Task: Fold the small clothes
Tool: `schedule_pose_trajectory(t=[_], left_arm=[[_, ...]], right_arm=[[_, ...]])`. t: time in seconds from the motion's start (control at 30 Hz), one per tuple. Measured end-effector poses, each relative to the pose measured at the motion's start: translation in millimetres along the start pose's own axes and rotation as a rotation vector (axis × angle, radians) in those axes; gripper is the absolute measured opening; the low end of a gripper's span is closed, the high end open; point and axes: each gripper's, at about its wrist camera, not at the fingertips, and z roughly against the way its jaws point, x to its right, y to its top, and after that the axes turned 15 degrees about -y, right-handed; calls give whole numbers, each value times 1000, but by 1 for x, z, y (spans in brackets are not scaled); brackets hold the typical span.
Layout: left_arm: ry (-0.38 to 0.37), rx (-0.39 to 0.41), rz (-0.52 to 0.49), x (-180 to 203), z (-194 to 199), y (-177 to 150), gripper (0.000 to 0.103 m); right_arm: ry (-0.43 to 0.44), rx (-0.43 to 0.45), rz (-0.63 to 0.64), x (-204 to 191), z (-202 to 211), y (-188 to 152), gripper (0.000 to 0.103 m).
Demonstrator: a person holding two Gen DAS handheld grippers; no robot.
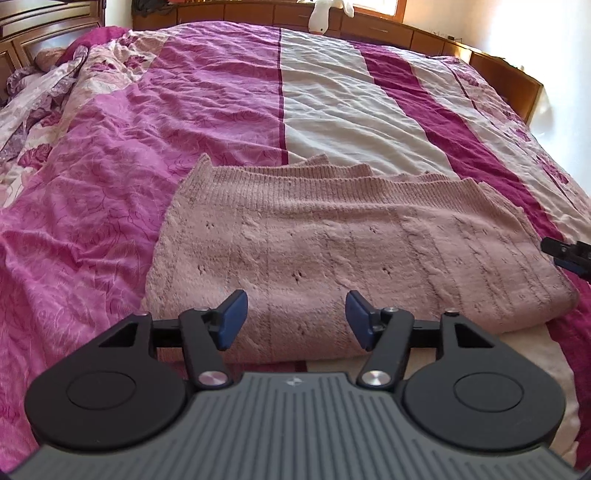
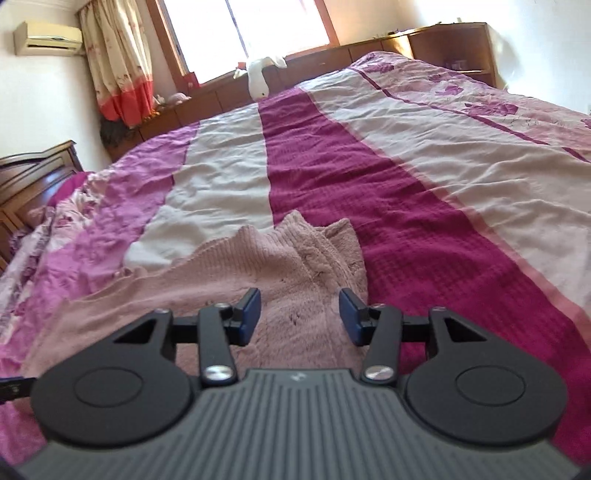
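My left gripper (image 1: 295, 319) hangs over the near edge of the pink knit sweater (image 1: 332, 258), its blue pads (image 1: 233, 319) spread apart with nothing between them, only the knit showing below in the gap. My right gripper (image 2: 298, 317) is likewise parted, its fingers empty, poised above the sweater's right end where the fabric bunches into soft ridges (image 2: 317, 251). In the left wrist view the tip of that right gripper pokes in at the right edge, just beside the sweater's side.

The sweater lies folded into a wide rectangle on the bedspread (image 1: 147, 129), its ribbed hem layered along the far edge. It sits across the pink floral band, the cream stripe and the magenta stripe (image 2: 332, 166).

Farther off, crumpled bedding (image 1: 55, 92) heaps at the left. A white plush toy (image 2: 258, 79) leans against the wooden ledge beyond the bed, under a bright window (image 2: 251, 26) with a flowered curtain (image 2: 118, 62) and an air conditioner (image 2: 48, 38) on the wall.
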Motion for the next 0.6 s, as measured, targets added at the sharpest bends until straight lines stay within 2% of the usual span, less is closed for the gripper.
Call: schedule_pose_trajectory(t=[0.07,0.13,0.27,0.43,0.6], left_arm=[[1,-9,1,5,2,-2,67],[6,-14,2,10,5,-5,67],[16,-25,26,14,8,-13,67],[34,-61,47,13,3,-22,67],[45,-83,58,11,-1,-25,67]], right_arm=[[5,-2,-5,8,6,1,49],[6,-14,-37,20,8,3,54],[2,-82,-133,48,-3,4,57],[82,-182,-198,65,-19,-5,57],[136,-215,-213,62,-27,-13,57]])
